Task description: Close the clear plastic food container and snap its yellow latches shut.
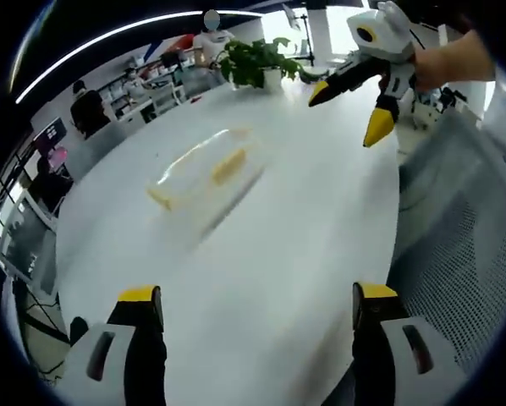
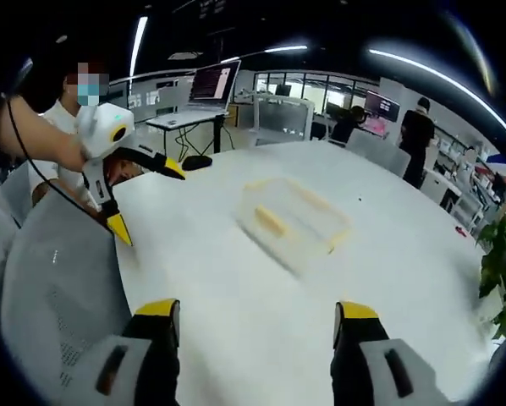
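Container, clear with yellow latches, lies blurred on table; both grippers' fingers spread, empty.

The food container is clear, glossy plastic with yellow latches; the white worktop looks smooth and softly sheened; the grey chair is mesh cloth.

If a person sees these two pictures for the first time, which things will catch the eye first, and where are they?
The clear plastic food container with yellow latches lies alone near the middle of the round white table, blurred in both views. Both grippers hang open above the table, away from it: the right gripper at the top right of the left gripper view, the left gripper at the left of the right gripper view.
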A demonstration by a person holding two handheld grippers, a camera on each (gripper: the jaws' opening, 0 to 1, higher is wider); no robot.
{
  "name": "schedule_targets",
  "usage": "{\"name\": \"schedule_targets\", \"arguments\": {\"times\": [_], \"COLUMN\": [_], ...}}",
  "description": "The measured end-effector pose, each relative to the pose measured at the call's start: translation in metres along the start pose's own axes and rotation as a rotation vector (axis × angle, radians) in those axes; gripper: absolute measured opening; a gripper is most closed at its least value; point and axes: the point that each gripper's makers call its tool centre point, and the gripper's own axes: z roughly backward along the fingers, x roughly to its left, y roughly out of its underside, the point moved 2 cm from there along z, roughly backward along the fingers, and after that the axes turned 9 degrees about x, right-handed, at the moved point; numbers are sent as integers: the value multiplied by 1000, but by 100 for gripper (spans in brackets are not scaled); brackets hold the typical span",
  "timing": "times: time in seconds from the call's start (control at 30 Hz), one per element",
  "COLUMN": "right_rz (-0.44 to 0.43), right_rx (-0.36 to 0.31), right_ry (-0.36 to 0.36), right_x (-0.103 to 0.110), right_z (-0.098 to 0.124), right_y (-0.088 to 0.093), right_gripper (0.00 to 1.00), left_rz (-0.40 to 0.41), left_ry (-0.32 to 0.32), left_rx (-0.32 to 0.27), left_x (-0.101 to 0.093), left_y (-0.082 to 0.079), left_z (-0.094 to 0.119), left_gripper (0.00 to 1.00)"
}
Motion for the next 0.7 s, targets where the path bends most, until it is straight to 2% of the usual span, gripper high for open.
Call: {"name": "schedule_targets", "arguments": {"times": [0.23, 0.43, 0.5, 0.63, 0.7], "right_rz": [-28, -60, -65, -86, -88], "right_rx": [-12, -18, -20, -26, -34], "right_ry": [26, 36, 39, 47, 48], "right_x": [5, 9, 10, 13, 15], "right_z": [4, 7, 8, 10, 11], "right_y": [15, 22, 25, 30, 31], "right_gripper": [74, 74, 74, 75, 75], "left_rz": [7, 67, 119, 120, 157], "left_ry": [-2, -18, -13, -30, -32], "left_rx": [10, -24, -35, -30, -48], "left_x": [-12, -13, -13, -14, -14], "left_y": [15, 21, 24, 33, 35], "left_z": [3, 11, 14, 18, 21], "left_gripper": [90, 90, 90, 89, 89]}}
